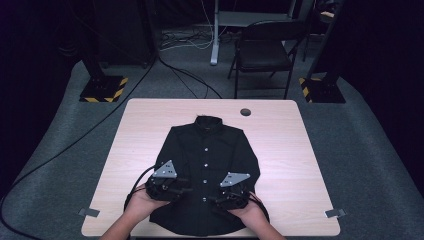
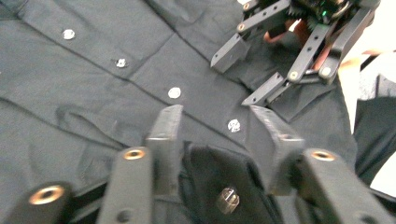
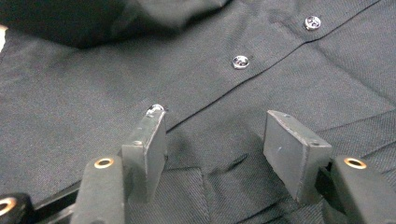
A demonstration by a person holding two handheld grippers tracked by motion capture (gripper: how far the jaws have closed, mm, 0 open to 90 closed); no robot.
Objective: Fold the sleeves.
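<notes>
Item: black shirt, flat, buttoned, front up, table centre, collar far from me.
Left gripper: jaws spread, nothing pinched, over placket near lowest button.
Right gripper: jaws apart, hovering on cloth, nothing held.
My judgement: lower both to hem, pinch one layer cleanly, match heights, avoid buttons.

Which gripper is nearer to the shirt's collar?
Left. The left gripper sits slightly higher up the shirt, closer to the collar; the right gripper is lower, near the hem.
</notes>
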